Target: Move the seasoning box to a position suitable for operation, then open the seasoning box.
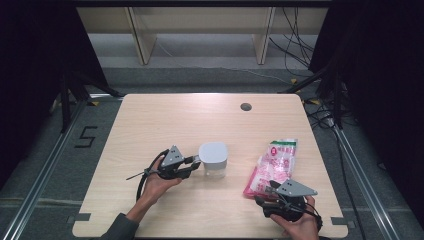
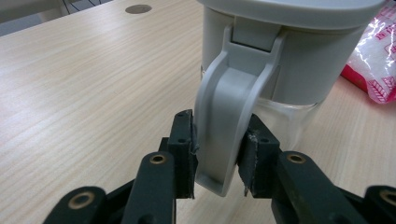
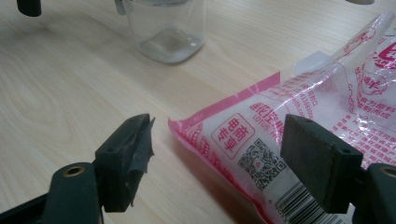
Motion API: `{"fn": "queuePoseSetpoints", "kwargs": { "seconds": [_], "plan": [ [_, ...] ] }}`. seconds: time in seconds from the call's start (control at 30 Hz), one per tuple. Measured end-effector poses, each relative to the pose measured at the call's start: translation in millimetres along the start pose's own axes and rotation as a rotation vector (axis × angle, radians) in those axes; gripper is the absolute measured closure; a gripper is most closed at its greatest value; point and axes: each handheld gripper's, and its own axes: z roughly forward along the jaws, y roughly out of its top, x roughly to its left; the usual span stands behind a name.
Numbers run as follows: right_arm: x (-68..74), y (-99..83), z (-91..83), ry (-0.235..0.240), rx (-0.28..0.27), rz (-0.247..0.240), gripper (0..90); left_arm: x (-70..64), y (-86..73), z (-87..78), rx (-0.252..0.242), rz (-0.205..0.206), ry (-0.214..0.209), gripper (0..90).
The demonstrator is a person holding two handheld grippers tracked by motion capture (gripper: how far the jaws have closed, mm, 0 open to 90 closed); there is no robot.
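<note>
Clear empty jar [image 1: 214,161], handle [image 2: 229,135] clamped by left gripper [image 2: 218,154]; right gripper [image 3: 219,158] spread around pink bag [image 3: 299,135].

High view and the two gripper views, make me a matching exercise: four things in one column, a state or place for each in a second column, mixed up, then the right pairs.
Column one:
1. left tool
2. right tool
3. clear plastic jug with grey lid and grey handle
4. pink and white printed plastic bag

Column two:
A. lies flat on the wooden table, right of the jug
B. open, jaws either side of the bag's near corner
C. shut on the grey handle
D. stands upright near the table's middle

Pairs: 1-C, 2-B, 3-D, 4-A
</note>
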Motion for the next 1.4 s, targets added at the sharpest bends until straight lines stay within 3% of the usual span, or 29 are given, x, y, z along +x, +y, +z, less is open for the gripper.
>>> {"fn": "queuePoseSetpoints", "kwargs": {
  "seconds": [0.03, 0.17, 0.2, 0.23, 0.27, 0.3, 0.43, 0.6, 0.7, 0.73, 0.8, 0.83, 0.93, 0.97, 1.07, 1.13, 1.2, 1.3, 1.33, 1.4],
  "plan": [
    [2.1, -0.4, -0.9, 0.003, 0.004, 0.023, 25.8, 0.7, 0.1, -0.3, 0.0, -0.003, -0.006, 67.9],
    [0.2, -1.2, -1.6, 0.001, 0.006, 0.014, 25.8, 2.2, 1.5, -4.2, 0.002, -0.024, -0.001, 58.8],
    [-2.8, -1.1, -1.3, -0.007, -0.016, -0.015, 25.8, 2.5, 2.5, -6.9, 0.004, -0.023, -0.013, 48.7],
    [-2.4, -1.2, -1.6, -0.004, -0.012, -0.011, 25.8, 3.5, 3.1, -9.2, 0.005, 0.0, -0.016, 45.9],
    [-1.8, -1.4, -1.3, 0.011, -0.004, 0.002, 25.8, 2.3, 3.1, -11.5, 0.004, -0.02, -0.006, 44.1],
    [-1.3, -1.5, -1.3, 0.01, -0.007, 0.006, 25.8, 3.2, 4.0, -14.2, 0.008, -0.004, -0.008, 41.5],
    [0.8, -1.5, -1.9, -0.003, -0.001, 0.02, 25.8, 1.8, 6.3, -23.2, 0.012, -0.016, 0.002, 35.7],
    [-0.3, -1.4, -2.0, 0.003, -0.002, -0.002, 25.8, -0.1, 9.8, -29.3, 0.001, -0.023, -0.017, 34.9],
    [-1.0, -1.5, -1.4, 0.017, -0.005, 0.002, 25.8, -2.2, 17.1, -35.3, 0.006, -0.048, -0.004, 32.9],
    [-0.6, -1.4, -2.4, -0.003, -0.005, 0.003, 25.8, -2.8, 18.7, -37.0, 0.006, -0.037, 0.009, 32.6],
    [2.5, -1.4, -2.6, 0.001, 0.011, 0.024, 25.8, -4.5, 21.4, -39.9, 0.012, -0.017, 0.032, 32.7],
    [0.3, -1.1, -1.6, 0.006, 0.004, -0.007, 25.8, -4.8, 22.3, -40.1, 0.0, -0.025, 0.024, 33.5],
    [0.3, -1.2, -1.3, -0.001, -0.008, -0.012, 25.8, -5.3, 24.4, -41.4, -0.006, -0.036, 0.016, 38.2],
    [1.8, -1.1, -2.2, -0.01, 0.01, 0.018, 25.8, -4.8, 26.6, -42.4, -0.02, -0.054, 0.002, 41.2],
    [0.3, -0.1, -1.1, 0.005, 0.001, -0.002, 25.8, -5.0, 29.3, -42.8, -0.047, -0.066, -0.015, 53.0],
    [2.2, -0.2, -0.7, -0.006, 0.005, -0.01, 25.8, -5.0, 34.9, -43.9, -0.063, -0.018, -0.023, 61.9],
    [2.4, 0.2, -1.1, -0.006, 0.002, -0.008, 25.8, -7.5, 38.7, -43.2, -0.072, -0.011, -0.009, 65.1],
    [3.5, 0.4, -0.3, -0.002, 0.008, 0.001, 25.8, -7.8, 42.2, -40.6, -0.076, 0.037, -0.008, 72.3],
    [2.4, 0.4, 0.2, -0.003, 0.004, -0.018, 25.8, -7.4, 42.8, -39.0, -0.086, 0.037, -0.01, 74.3],
    [2.1, 0.7, 0.1, -0.006, 0.001, -0.009, 25.7, -6.9, 44.3, -37.7, -0.088, 0.046, 0.005, 80.1]
  ]
}}
